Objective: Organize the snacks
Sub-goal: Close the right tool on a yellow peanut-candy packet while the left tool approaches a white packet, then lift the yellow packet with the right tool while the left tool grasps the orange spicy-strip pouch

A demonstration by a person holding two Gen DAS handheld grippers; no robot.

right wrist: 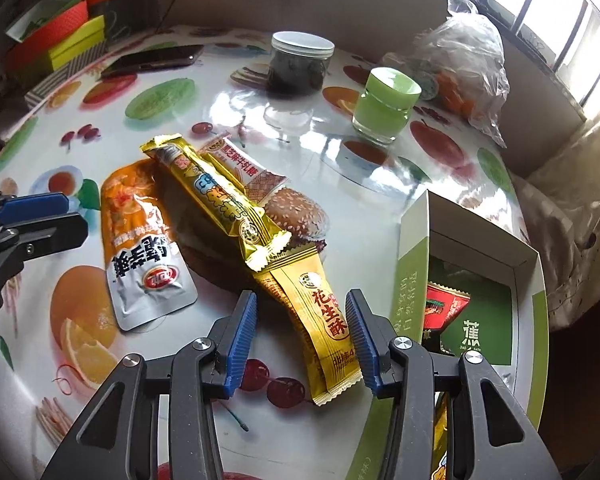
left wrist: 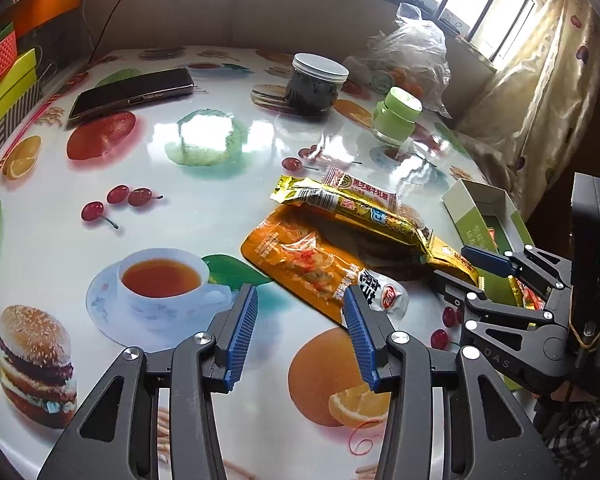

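Several snack packets lie on the fruit-print table (left wrist: 180,184). An orange pouch with a silver end (left wrist: 300,264) (right wrist: 140,240) lies flat. A gold bar with blue letters (left wrist: 360,212) (right wrist: 216,196) rests on a pink-and-white candy bar (left wrist: 360,188) (right wrist: 244,168). A gold peanut bar (right wrist: 320,320) (left wrist: 452,256) lies nearest. My right gripper (right wrist: 300,304) (left wrist: 466,272) stands open over it, the pads apart from the wrapper. My left gripper (left wrist: 300,300) (right wrist: 72,216) is open and holds nothing, its right finger by the pouch's silver end. A green-and-white box (right wrist: 412,264) (left wrist: 472,216) holds a red packet (right wrist: 444,308).
A phone (left wrist: 132,92), a dark-filled jar with a white lid (left wrist: 316,84) and a small green jar (left wrist: 396,120) stand at the back. A clear plastic bag (right wrist: 464,64) sits at the back right. Stacked coloured boxes (left wrist: 8,72) are at the left, a curtain (left wrist: 540,92) at the right.
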